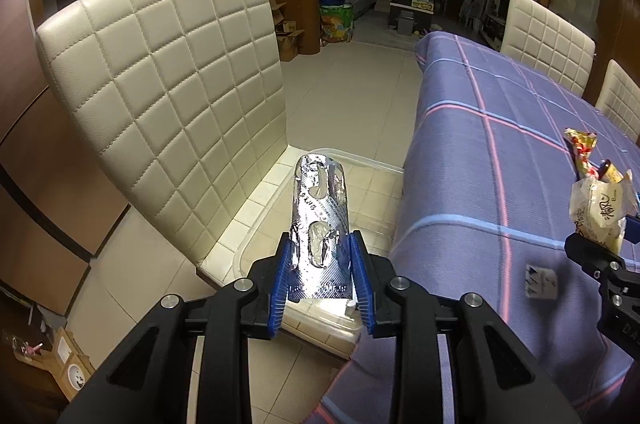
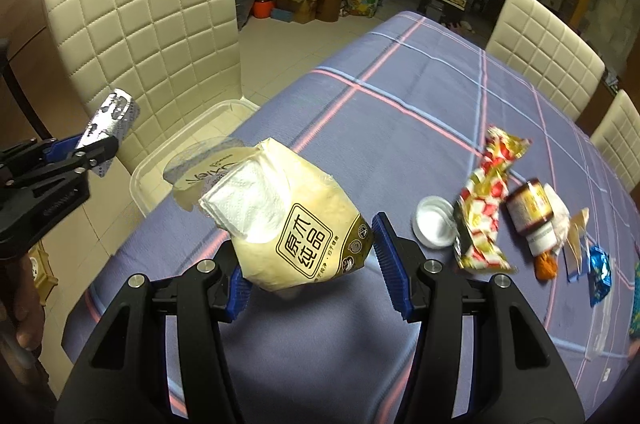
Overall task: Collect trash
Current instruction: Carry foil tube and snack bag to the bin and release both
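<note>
My left gripper (image 1: 320,236) is shut on a crumpled silver blister pack (image 1: 320,200), which sticks up between the blue pads. It hangs over a clear plastic bin (image 1: 360,160) that stands on a chair seat beside the table. In the right wrist view the same left gripper (image 2: 88,148) and blister pack (image 2: 114,116) are at the far left, short of the bin (image 2: 160,164). My right gripper (image 2: 308,248) is shut on a yellow tissue pack (image 2: 288,216), lifted over the table's near left corner. From the left wrist view the right gripper (image 1: 606,236) and tissue pack (image 1: 600,208) are at the right edge.
The table (image 2: 400,96) has a purple checked cloth. On its right side lie a red-and-gold wrapper (image 2: 484,200), a white lid (image 2: 434,224), a brown bottle (image 2: 530,208), a blue wrapper (image 2: 600,274) and other scraps. A cream quilted chair (image 1: 168,64) rises behind the bin; more chairs (image 2: 540,52) line the far side.
</note>
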Demonstrator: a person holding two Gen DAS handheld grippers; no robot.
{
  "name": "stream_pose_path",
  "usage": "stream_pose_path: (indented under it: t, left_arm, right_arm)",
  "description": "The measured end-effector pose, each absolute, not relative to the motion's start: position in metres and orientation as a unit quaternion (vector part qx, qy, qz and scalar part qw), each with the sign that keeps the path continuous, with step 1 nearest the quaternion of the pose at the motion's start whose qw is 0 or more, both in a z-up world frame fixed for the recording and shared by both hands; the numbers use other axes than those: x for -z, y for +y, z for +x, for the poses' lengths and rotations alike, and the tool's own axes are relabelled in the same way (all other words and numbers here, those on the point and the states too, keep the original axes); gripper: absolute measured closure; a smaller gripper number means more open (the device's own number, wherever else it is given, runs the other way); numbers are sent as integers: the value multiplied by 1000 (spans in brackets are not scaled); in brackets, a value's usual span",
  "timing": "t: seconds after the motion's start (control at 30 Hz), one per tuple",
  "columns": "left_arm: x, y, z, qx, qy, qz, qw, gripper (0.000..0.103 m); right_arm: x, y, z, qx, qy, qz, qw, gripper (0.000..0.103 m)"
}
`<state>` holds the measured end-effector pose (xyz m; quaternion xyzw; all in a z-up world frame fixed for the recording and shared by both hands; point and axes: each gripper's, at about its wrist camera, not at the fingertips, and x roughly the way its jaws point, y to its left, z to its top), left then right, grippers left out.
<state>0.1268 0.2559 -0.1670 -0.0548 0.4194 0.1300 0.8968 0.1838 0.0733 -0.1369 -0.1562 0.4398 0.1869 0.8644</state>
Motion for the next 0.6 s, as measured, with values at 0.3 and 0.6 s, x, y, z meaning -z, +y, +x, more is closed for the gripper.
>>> stream_pose_path:
  t: [0.3, 0.6]
  left_arm:
    - [180, 261, 163, -118, 429, -46, 894, 73]
    - [191, 266, 179, -95, 425, -69, 897, 21]
  right_arm:
    - [137, 89, 206, -187, 438, -161, 865, 47]
    - [152, 90, 228, -176, 457, -159, 857, 47]
